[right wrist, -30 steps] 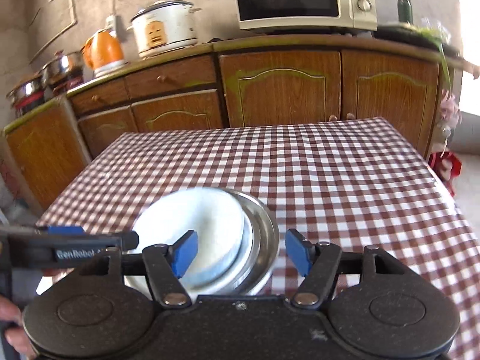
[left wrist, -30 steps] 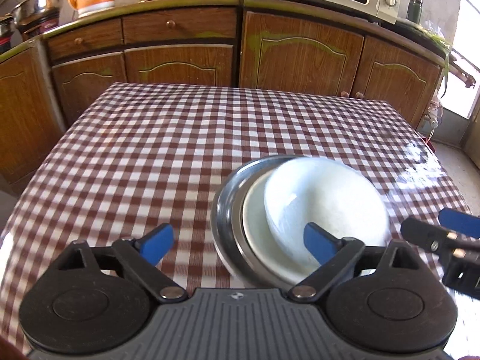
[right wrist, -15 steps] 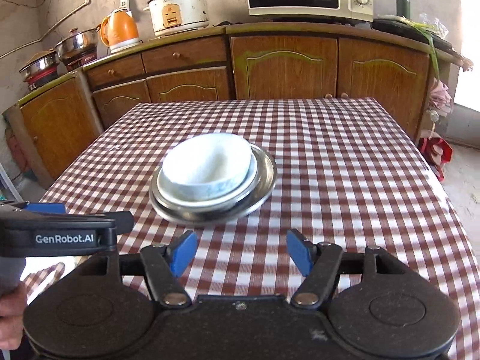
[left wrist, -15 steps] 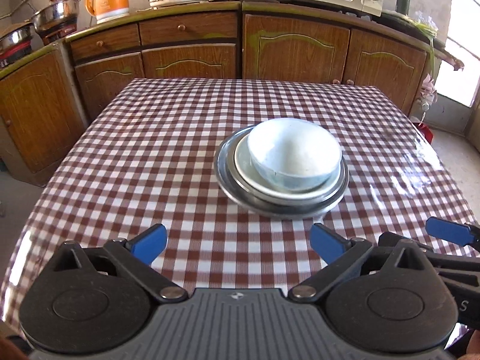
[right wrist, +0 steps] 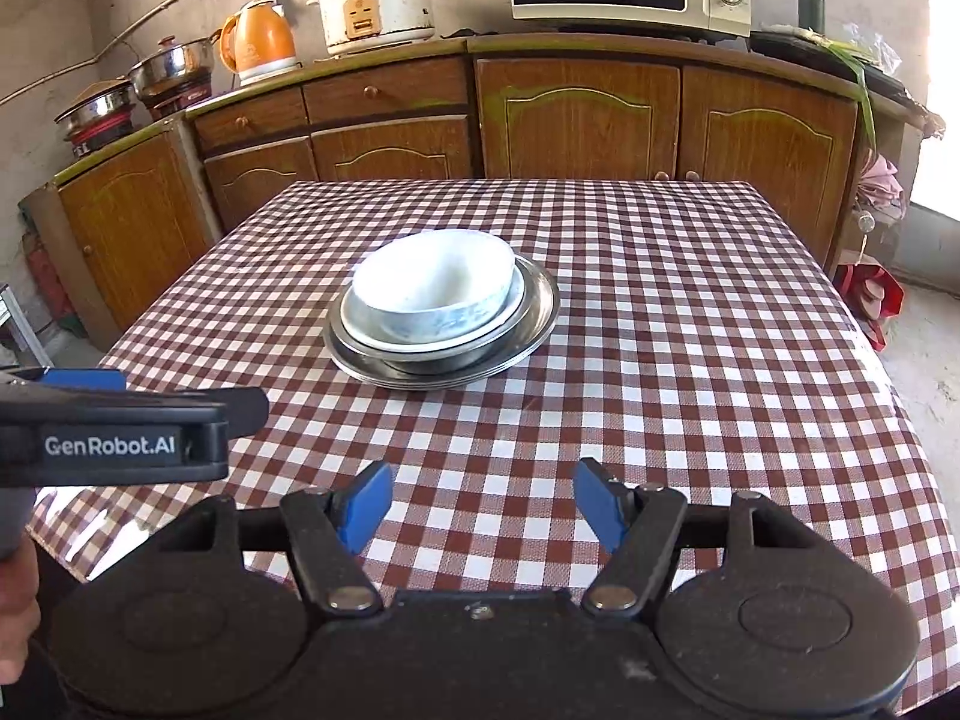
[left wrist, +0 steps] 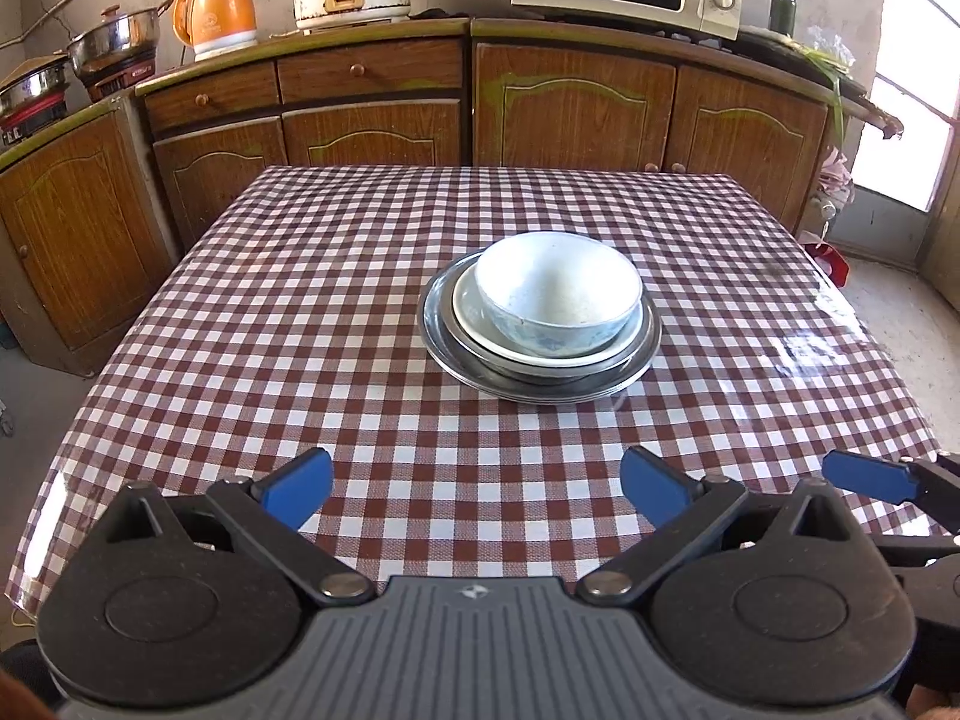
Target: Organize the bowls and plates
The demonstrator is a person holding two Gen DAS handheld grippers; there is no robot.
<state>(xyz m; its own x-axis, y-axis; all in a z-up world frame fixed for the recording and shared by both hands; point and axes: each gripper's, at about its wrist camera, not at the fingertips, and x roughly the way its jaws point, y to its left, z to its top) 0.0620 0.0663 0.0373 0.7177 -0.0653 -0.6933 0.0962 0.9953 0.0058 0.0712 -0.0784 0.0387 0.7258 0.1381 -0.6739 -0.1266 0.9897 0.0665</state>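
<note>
Both the left gripper [left wrist: 474, 483] and right gripper [right wrist: 480, 504] stand apart and empty, near the table [left wrist: 300, 312] edge. Ahead of them, the bowl [left wrist: 558, 294] sits nested on white and metal plates [left wrist: 540, 360]; stacking looks done, probably.

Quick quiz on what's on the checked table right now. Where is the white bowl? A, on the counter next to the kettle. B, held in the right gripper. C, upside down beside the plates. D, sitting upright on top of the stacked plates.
D: the white bowl sits upright, mouth up, on a white plate that lies on the metal plates; both grippers are back from it and hold nothing.
</note>
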